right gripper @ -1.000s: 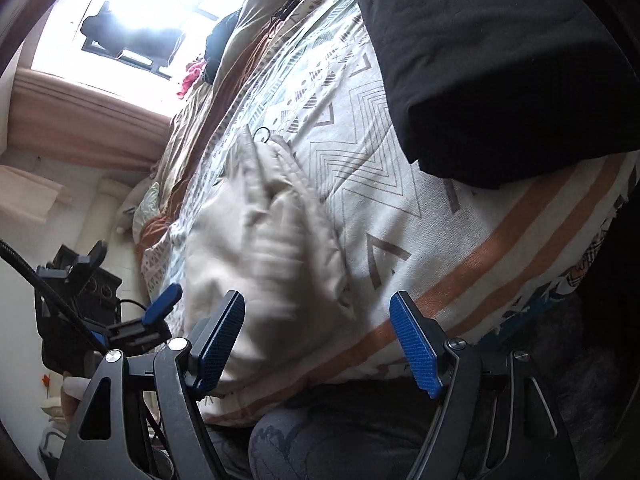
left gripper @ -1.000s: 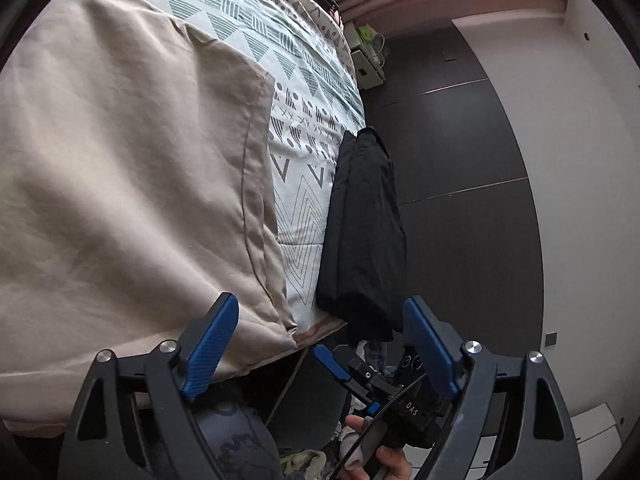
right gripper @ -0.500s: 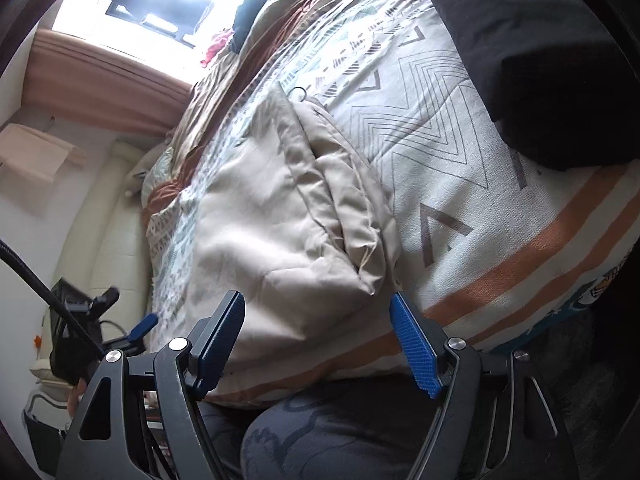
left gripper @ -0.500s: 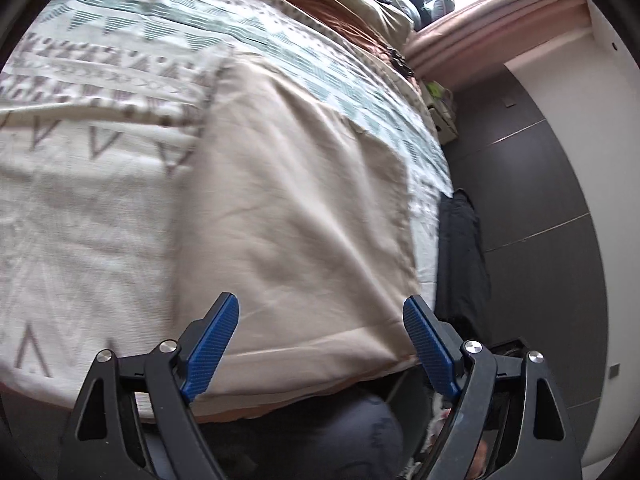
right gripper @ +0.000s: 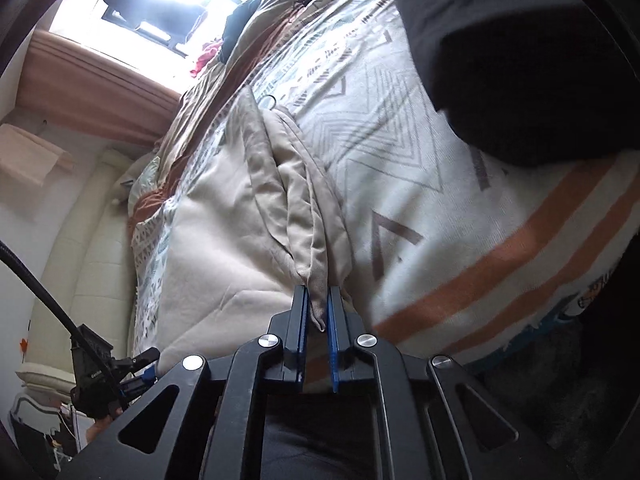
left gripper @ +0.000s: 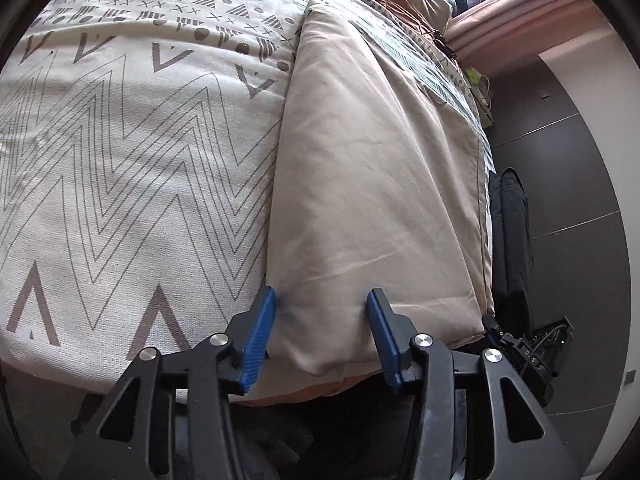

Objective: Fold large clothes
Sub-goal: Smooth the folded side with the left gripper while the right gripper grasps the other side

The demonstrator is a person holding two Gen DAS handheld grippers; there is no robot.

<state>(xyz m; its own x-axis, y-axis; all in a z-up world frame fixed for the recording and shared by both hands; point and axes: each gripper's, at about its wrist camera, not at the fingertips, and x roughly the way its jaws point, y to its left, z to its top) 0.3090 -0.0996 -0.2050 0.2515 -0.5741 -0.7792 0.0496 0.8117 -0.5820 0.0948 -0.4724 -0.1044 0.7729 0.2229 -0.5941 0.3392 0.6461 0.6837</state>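
A beige garment (left gripper: 372, 168) lies spread flat on the patterned bedspread (left gripper: 120, 160), reaching the bed's near edge. My left gripper (left gripper: 322, 320) sits at its near left corner. Its jaws are closing, the cloth's edge lies between them, and the pads are not pressing on it. In the right wrist view the beige garment (right gripper: 224, 240) is bunched into a ridge at its near right corner. My right gripper (right gripper: 318, 312) is shut on that pinched fold, which is pulled slightly off the bedspread (right gripper: 400, 140).
A folded black garment (left gripper: 512, 232) lies along the bed's right edge and looms large in the right wrist view (right gripper: 520, 60). Piled clothes and bedding sit at the far end below the window (right gripper: 160, 8). Dark floor (left gripper: 568, 168) runs beside the bed.
My left gripper swung left along the bed's near edge to the beige garment's left corner, and its jaws narrowed. My right gripper's jaws went from wide open to shut on the garment's right corner.
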